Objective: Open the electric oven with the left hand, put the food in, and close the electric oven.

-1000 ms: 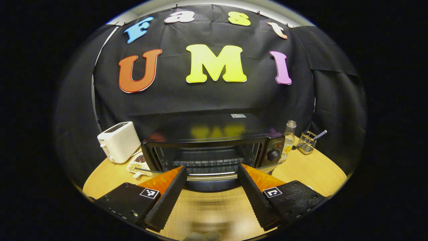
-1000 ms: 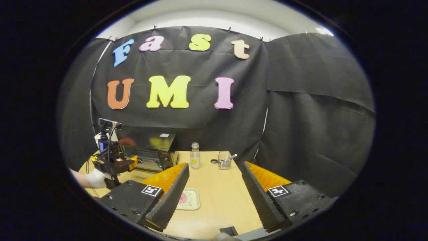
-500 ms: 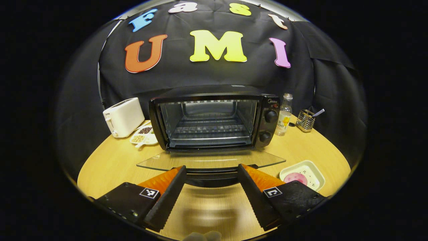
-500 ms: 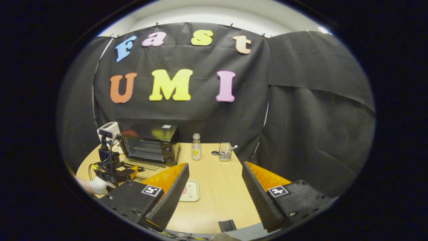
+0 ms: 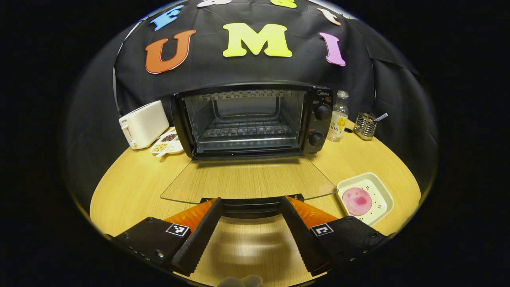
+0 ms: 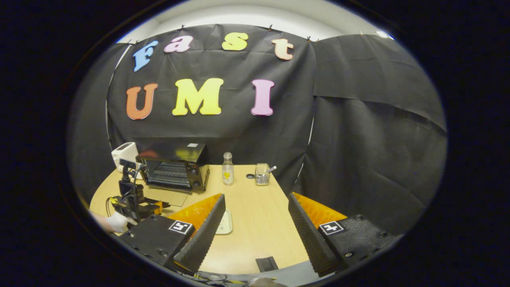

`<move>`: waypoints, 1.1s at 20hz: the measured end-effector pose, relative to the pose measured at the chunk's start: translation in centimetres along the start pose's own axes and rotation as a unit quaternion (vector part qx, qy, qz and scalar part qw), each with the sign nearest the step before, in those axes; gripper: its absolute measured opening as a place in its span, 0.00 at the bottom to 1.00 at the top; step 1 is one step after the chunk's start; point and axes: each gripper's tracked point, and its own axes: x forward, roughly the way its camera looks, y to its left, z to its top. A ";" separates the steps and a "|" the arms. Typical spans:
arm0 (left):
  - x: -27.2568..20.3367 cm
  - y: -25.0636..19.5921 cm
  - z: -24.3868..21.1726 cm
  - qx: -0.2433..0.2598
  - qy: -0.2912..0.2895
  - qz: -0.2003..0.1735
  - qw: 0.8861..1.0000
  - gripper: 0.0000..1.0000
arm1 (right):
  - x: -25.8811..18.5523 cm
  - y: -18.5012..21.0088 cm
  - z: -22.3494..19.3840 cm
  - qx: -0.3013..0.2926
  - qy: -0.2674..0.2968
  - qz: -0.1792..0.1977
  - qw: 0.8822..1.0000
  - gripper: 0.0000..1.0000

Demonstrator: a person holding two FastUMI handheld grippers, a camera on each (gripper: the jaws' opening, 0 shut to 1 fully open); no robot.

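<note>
Facing me, the electric oven [image 5: 255,119] stands open on the counter [image 5: 131,191], its glass door [image 5: 247,181] lying flat; my left gripper [image 5: 251,235] straddles the door handle [image 5: 251,207], fingers apart, contact unclear.

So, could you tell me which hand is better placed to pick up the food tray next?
Probably right: its tool is open and free, with the food tray just ahead, while the left tool sits at the oven door handle.

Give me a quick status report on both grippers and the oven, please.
Left gripper open at door handle. Right gripper open, empty. Oven door down; food tray on table. Nothing blocking.
</note>
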 end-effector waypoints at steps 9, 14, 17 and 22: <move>1.4 -0.4 -1.8 -0.012 0.056 -0.001 0.998 0.95 | 2.2 0.7 -2.0 0.002 0.025 0.016 1.000 1.00; 0.8 -0.3 -1.1 -0.018 0.041 -0.002 0.999 0.95 | 5.8 1.4 -4.0 0.004 0.051 0.055 0.997 1.00; -0.8 1.0 0.3 -0.015 0.014 0.017 1.000 0.96 | 9.4 2.0 -6.6 0.011 0.089 0.091 0.992 1.00; -6.6 2.5 2.8 -0.021 -0.026 0.041 0.999 0.96 | 16.1 3.5 -12.8 0.028 0.187 0.151 0.970 0.93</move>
